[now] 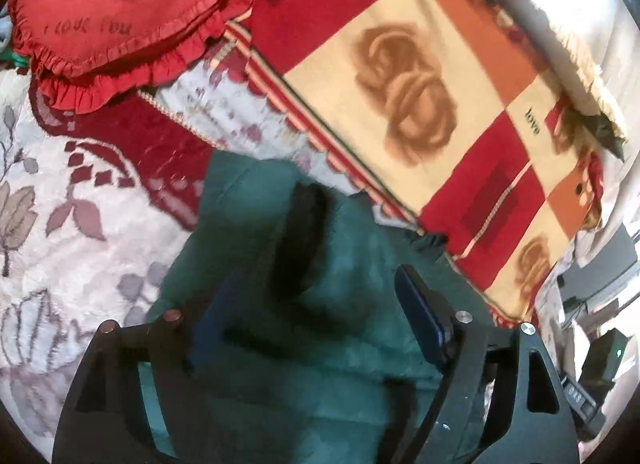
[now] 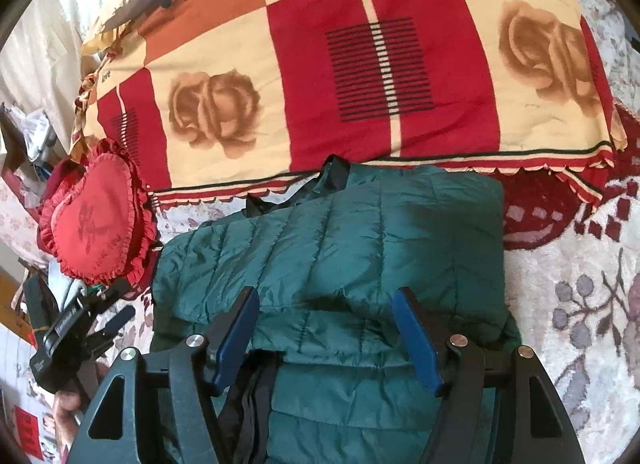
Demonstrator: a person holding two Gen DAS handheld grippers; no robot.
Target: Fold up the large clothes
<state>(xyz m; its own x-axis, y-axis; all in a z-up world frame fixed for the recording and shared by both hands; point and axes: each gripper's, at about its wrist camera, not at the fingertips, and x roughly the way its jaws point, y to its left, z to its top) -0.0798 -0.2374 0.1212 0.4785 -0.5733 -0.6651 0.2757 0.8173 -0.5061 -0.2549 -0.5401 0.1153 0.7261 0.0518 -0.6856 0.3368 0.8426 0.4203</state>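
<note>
Both tongs hang over a green quilted jacket [image 2: 332, 232] lying partly folded on a bed. Right tongs [image 2: 325, 334] are spread wide, blue pads [image 2: 416, 338] well apart, with the puffy fabric showing between and beneath them; whether the pads touch the cloth cannot be told. A black lining [image 2: 248, 404] shows at the jacket's near edge, just inside the left-hand pad, and a black collar strip [image 2: 334, 174] sticks up at the far end of the garment.

Left tongs [image 1: 304, 324] are also spread, one blue pad [image 1: 420, 320] sharp on the right and the other blurred on the left, with green fabric and a dark band of lining [image 1: 300, 240] between them. That view is smeared, so contact with the cloth cannot be judged. From the right wrist camera, the left tongs [image 2: 116, 314] appear off to the left of the jacket, held by a hand [image 2: 66, 404] at the lower edge.

Beyond the jacket, ahead of the right tongs, lies a blanket [image 2: 360, 64] in red, orange and cream squares printed with brown roses and the word "love". To the left of the jacket rests a red heart pillow [image 2: 96, 224] with a frilled edge, seen ahead and to the left of the left tongs [image 1: 120, 4]. Beneath everything spreads a pale floral bedspread [image 2: 580, 304] with dark red patches, open to the right of the right tongs
</note>
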